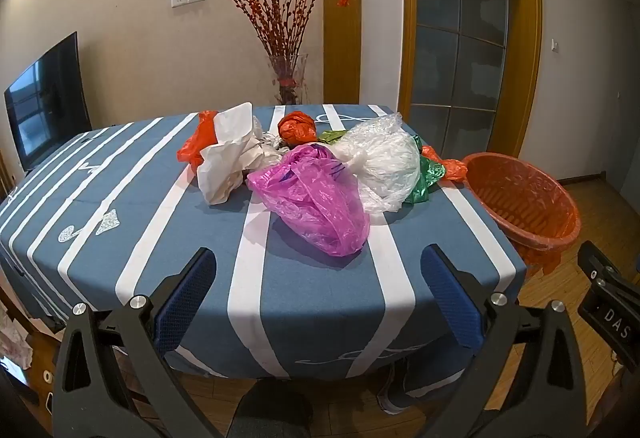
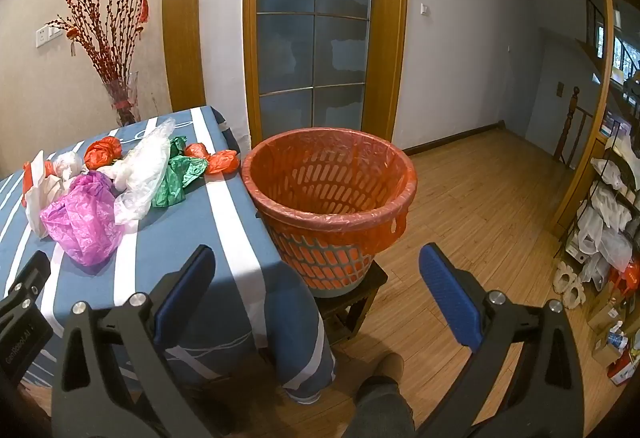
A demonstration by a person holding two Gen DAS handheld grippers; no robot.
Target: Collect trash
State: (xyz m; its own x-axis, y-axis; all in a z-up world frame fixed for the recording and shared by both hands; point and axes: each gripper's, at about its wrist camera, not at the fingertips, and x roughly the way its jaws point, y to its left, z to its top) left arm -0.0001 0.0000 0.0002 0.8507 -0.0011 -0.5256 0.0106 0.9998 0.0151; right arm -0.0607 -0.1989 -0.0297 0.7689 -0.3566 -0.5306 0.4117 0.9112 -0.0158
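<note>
A heap of crumpled plastic bags lies on the blue striped tablecloth (image 1: 200, 270): a pink bag (image 1: 316, 197) nearest me, a clear bag (image 1: 384, 161), a white bag (image 1: 228, 161), a green bag (image 1: 428, 173) and orange-red bags (image 1: 296, 127). My left gripper (image 1: 320, 258) hovers open over the table's near part, short of the pink bag, nothing between its fingers. An orange basket (image 2: 332, 193) lined with a red bag stands on a small wooden stool (image 2: 360, 294) beside the table's right edge. My right gripper (image 2: 316, 258) is open and empty in front of the basket.
A glass vase of red branches (image 1: 286, 37) stands behind the table by the wall, a dark TV (image 1: 48, 105) at the left. A glass door (image 2: 316, 29) is behind the basket. Shelves with bags and boxes (image 2: 608, 222) line the right. Wooden floor (image 2: 480, 205) spreads right of the basket.
</note>
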